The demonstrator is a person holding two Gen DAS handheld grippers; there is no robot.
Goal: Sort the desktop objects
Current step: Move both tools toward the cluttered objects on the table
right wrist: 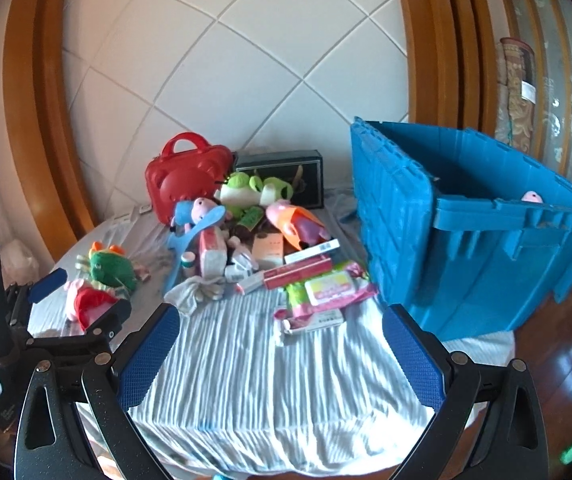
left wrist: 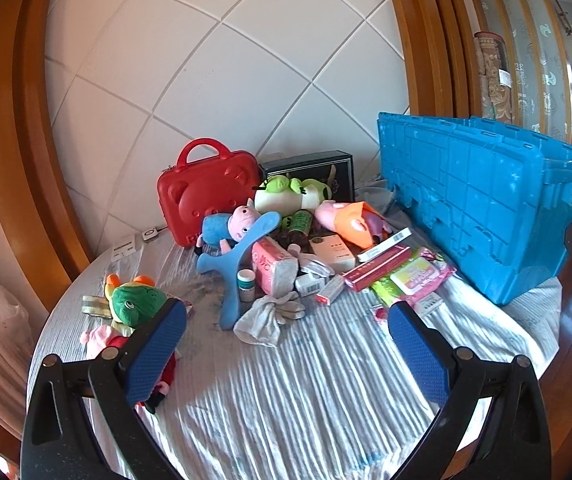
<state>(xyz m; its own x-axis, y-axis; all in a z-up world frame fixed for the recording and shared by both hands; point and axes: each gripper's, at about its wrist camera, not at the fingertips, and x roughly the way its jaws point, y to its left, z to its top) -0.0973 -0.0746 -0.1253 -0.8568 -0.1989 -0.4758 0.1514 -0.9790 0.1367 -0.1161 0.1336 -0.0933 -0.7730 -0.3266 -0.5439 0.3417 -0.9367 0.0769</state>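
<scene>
Left gripper (left wrist: 286, 344): hovering over the bare striped cloth at the near side of the table, jaws spread wide and gripping nothing; its left blue pad (left wrist: 154, 356) is overlapping the red-dressed pink plush (left wrist: 102, 340) in view.
Right gripper (right wrist: 280, 354): also hanging above the cloth, jaws standing wide apart and empty; the left gripper is showing at its left edge.
Tablecloth (left wrist: 286, 392): a blue-and-white striped cover lying wrinkled over the round table.
Blue crate (right wrist: 474, 240): sitting on the right side of the table, open at the top, with something pink (right wrist: 531, 197) peeking over its far rim.
Clutter pile: lying in the middle of the table, left of the crate.
Red case (left wrist: 206, 196): standing upright at the back with a bear face moulded in it, a dark box (left wrist: 318, 170) just beside it.
Plush toys: a green-and-white one (left wrist: 290, 196) leaning at the back, a pink pig in blue (left wrist: 226, 228) and a pink pig in orange (left wrist: 346, 220) lying in front of it.
Green frog plush (left wrist: 136, 304): sitting apart on the left, touching the red-dressed pink plush.
Blue Y-shaped piece (left wrist: 242, 256): lying across the pile.
Tissue pack (left wrist: 274, 266): pink, lying beside a small white bottle (left wrist: 246, 284).
Wet-wipes pack (left wrist: 418, 276): pink and green, lying near the crate, next to a long red box (left wrist: 378, 268).
Crumpled white cloth (left wrist: 266, 316): lying at the pile's near edge.
</scene>
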